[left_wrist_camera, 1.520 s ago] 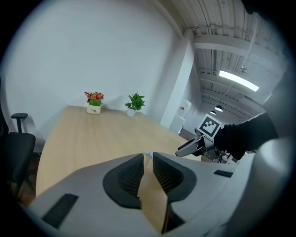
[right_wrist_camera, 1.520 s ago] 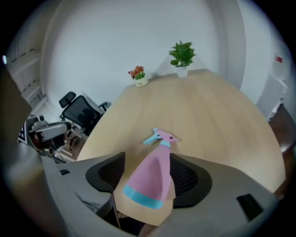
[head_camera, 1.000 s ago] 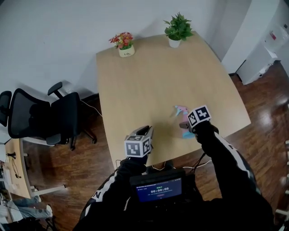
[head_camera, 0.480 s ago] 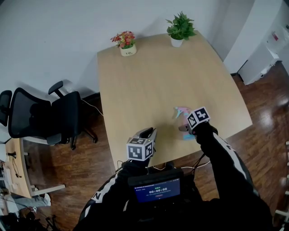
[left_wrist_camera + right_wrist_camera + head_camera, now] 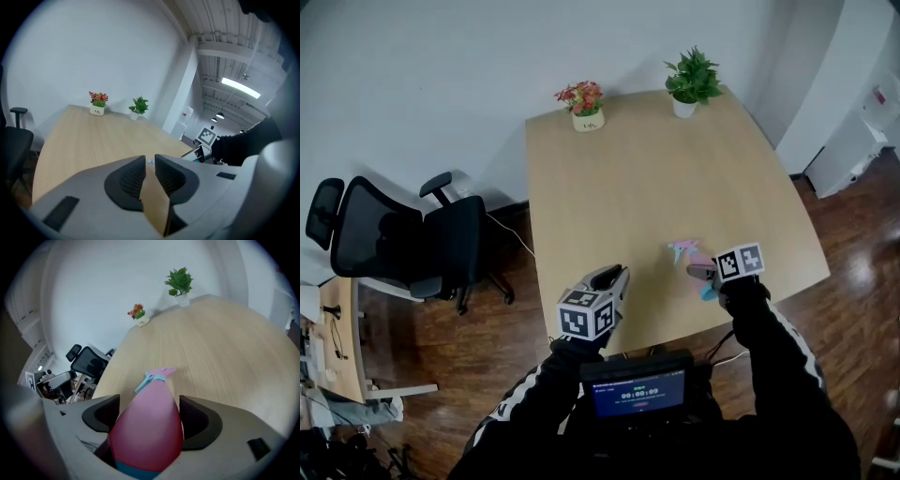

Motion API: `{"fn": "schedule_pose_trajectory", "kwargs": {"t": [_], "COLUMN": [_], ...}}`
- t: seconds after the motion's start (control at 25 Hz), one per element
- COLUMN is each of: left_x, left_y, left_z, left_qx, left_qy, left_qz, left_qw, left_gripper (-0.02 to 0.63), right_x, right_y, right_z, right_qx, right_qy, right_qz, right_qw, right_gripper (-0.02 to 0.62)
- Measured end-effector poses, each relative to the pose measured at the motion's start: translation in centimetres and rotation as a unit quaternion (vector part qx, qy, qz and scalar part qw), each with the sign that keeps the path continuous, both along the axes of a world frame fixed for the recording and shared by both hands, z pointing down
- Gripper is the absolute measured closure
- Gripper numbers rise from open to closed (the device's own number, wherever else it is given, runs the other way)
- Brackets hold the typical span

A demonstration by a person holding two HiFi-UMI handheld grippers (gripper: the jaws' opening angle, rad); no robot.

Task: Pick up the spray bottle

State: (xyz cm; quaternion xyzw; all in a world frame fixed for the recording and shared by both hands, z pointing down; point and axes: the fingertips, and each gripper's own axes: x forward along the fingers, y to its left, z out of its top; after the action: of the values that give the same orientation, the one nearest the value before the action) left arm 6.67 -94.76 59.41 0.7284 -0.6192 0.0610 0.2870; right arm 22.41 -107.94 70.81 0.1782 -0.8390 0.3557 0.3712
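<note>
Pink spray bottle (image 5: pixel 149 439), teal trigger and base, gripped in right claw (image 5: pixel 149 411).

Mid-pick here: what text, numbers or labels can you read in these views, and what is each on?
"00:00:09", as best it reads: green digits on the chest screen; the small line above them is unreadable.
Label on the flower pot: too small to read.
The marker cubes on the left gripper and right gripper: square patterns, no words.
On the spray bottle: no print visible.
</note>
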Motion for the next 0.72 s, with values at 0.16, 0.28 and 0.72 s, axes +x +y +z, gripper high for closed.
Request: {"fn": "schedule_pose_trajectory", "kwargs": {"t": [0.16, 0.28, 0.72], "left_x": [-1.0, -0.8, -1.8], "left_y": [1.2, 1.7, 5.5], "left_z": [-2.7, -3.6, -11.3], "left_qx": [0.032, 0.036, 0.151], "left_qy": [0.004, 0.007, -0.008], "left_qz": [-0.013, -0.014, -0.058], "left_qw": [0.9994, 0.9992, 0.9868], "left_gripper": [0.532, 0.532, 0.548], "right_x": [0.1, 0.2, 3.3], "right_y": [0.8, 1.0, 3.9], "right_z": [-3.2, -5.5, -23.2], "right_qx": [0.034, 0.051, 0.268], "right_qy": [-0.038, -0.068, -0.297], "right_qz": [0.019, 0.026, 0.081], "right_qw": [0.999, 0.996, 0.913], "right_gripper": [0.206, 0.21, 0.209]}}
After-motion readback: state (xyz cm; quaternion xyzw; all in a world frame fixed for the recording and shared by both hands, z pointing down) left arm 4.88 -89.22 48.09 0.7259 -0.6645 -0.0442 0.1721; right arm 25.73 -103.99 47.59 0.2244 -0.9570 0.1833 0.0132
